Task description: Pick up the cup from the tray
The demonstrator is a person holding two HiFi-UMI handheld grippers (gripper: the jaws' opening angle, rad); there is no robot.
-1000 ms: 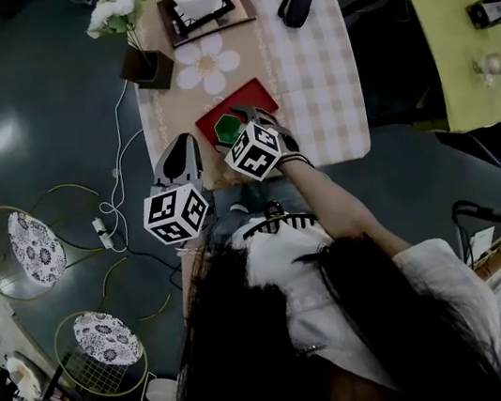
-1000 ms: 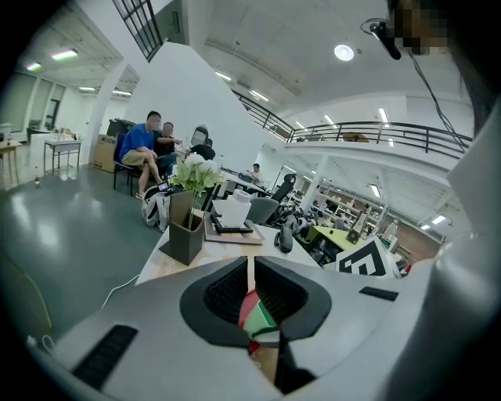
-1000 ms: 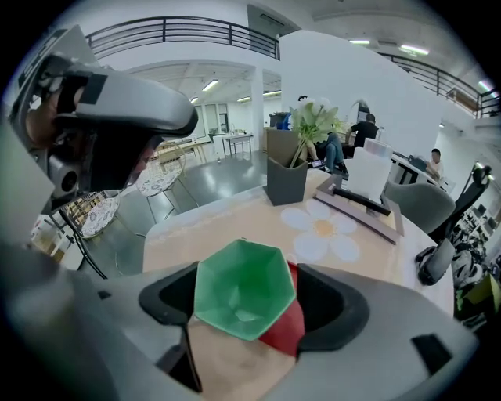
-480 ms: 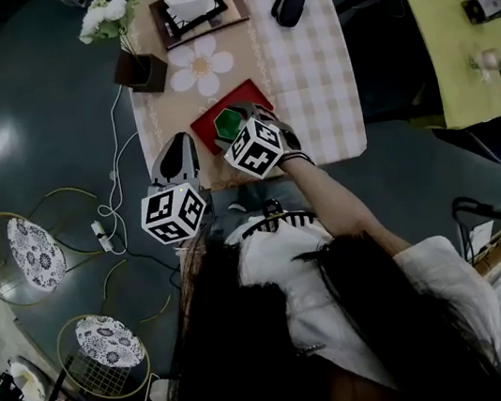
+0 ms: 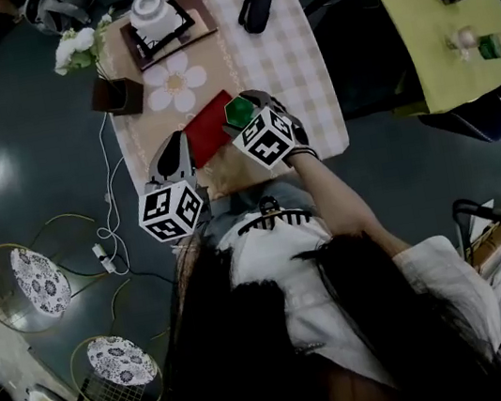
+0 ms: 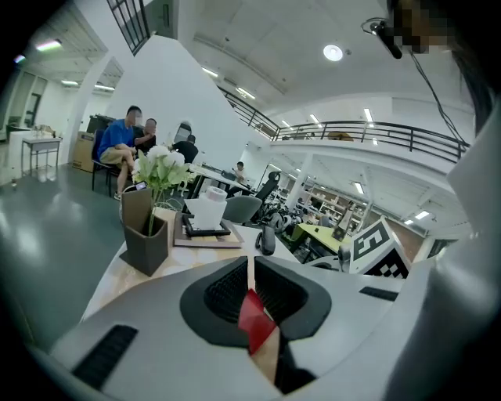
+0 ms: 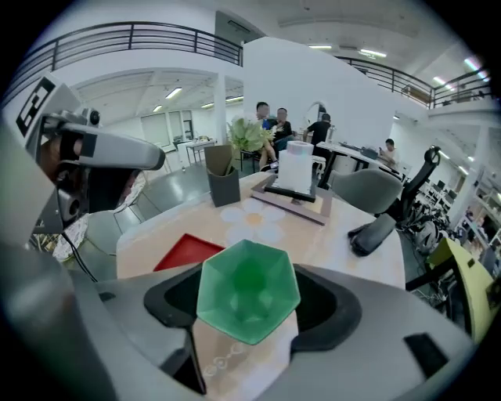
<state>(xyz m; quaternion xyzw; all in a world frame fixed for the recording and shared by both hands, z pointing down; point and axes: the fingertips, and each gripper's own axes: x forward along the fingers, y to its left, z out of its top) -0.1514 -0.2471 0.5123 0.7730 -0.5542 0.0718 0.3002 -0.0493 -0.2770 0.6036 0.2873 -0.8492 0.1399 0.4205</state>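
Observation:
A green six-sided cup (image 7: 248,290) sits between the pads of my right gripper (image 7: 250,301), which is shut on it. In the head view the cup (image 5: 239,111) is held just right of the red tray (image 5: 207,128), off its surface. The tray (image 7: 186,252) lies flat on the table to the cup's lower left. My left gripper (image 5: 176,152) is at the tray's near left corner. Its jaws stand almost together, with a red corner of the tray (image 6: 254,319) pinched between them.
A dark vase of white flowers (image 5: 108,87) stands at the table's left edge. Beyond it are a flower-shaped mat (image 5: 175,81), a white object on a dark board (image 5: 153,16) and a black case (image 5: 257,1). A yellow table (image 5: 430,22) is to the right; people sit far behind.
The right gripper has carried the green cup from above the tray to the tray's right side. The left gripper stays at the tray's corner. The head view has shifted.

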